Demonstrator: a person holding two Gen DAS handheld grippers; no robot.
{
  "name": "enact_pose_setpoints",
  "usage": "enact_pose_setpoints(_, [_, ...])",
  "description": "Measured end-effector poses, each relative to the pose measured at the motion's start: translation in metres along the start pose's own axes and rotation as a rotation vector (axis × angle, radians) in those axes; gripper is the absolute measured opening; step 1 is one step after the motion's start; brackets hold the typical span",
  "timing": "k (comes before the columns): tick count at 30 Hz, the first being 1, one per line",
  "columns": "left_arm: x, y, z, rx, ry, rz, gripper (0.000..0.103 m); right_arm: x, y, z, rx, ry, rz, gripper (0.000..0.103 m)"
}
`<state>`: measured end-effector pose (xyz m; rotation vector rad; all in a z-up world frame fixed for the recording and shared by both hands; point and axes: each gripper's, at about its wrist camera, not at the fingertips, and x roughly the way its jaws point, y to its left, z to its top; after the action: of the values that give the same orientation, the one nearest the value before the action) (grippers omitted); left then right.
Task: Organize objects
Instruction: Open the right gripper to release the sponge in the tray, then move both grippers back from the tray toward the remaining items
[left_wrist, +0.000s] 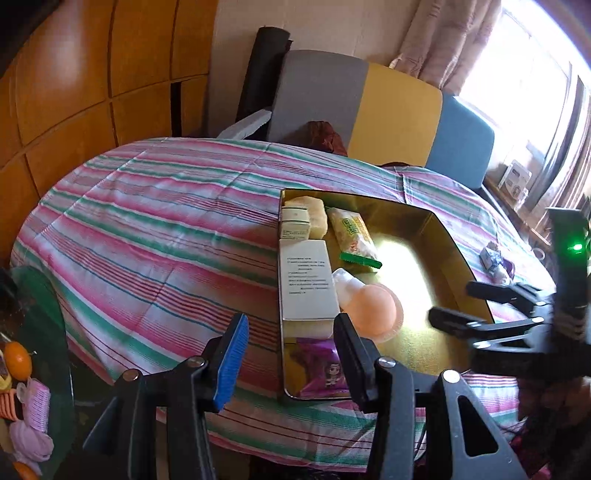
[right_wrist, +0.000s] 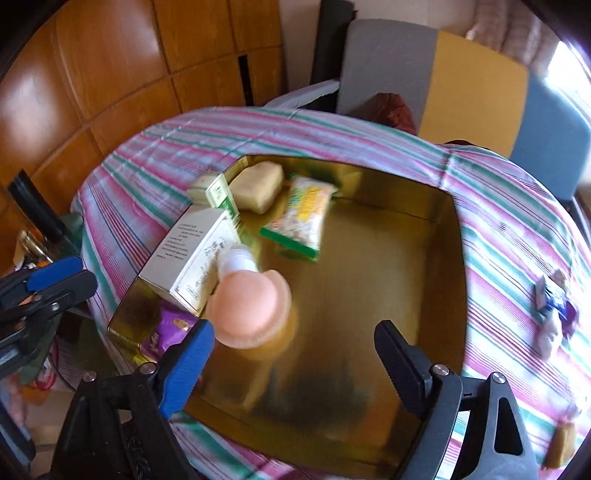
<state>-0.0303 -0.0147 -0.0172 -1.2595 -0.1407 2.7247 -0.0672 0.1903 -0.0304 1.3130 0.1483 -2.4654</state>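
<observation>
Peach bottle (right_wrist: 249, 314) lies in gold tray (right_wrist: 424, 295); right hand-held gripper (right_wrist: 295, 354) gapes empty.

A gold tin tray (right_wrist: 424, 258) is seen on a pink, green and white striped cloth (right_wrist: 517, 206). Along its left side are ranged a purple packet (right_wrist: 170, 328), a tall white box (right_wrist: 192, 258), a small green-and-white box (right_wrist: 218, 192) and a pale block (right_wrist: 258, 184). A green-edged snack packet (right_wrist: 303, 218) lies near the middle. A peach bottle with a white cap (right_wrist: 251, 302) lies against the white box. The right gripper (right_wrist: 295, 350) is held above the tray, jaws wide apart, nothing between them. Small wrapped items (right_wrist: 552, 299) are scattered on the cloth at right.
</observation>
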Motion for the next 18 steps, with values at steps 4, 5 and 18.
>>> enact_pose_setpoints(4, [-0.002,-0.013,0.003,0.036,-0.006,-0.001,0.048,-0.022,-0.034,-0.007,0.052,-0.037,-0.052,0.092])
enact_pose_setpoints(5, [-0.002,-0.016,0.004,0.045,-0.007,-0.002,0.048,-0.028,-0.044,-0.010,0.068,-0.044,-0.069,0.092])
enact_pose_setpoints(18, [-0.002,-0.074,0.006,0.186,0.000,-0.041,0.050,-0.095,-0.205,-0.065,0.356,-0.090,-0.346,0.098])
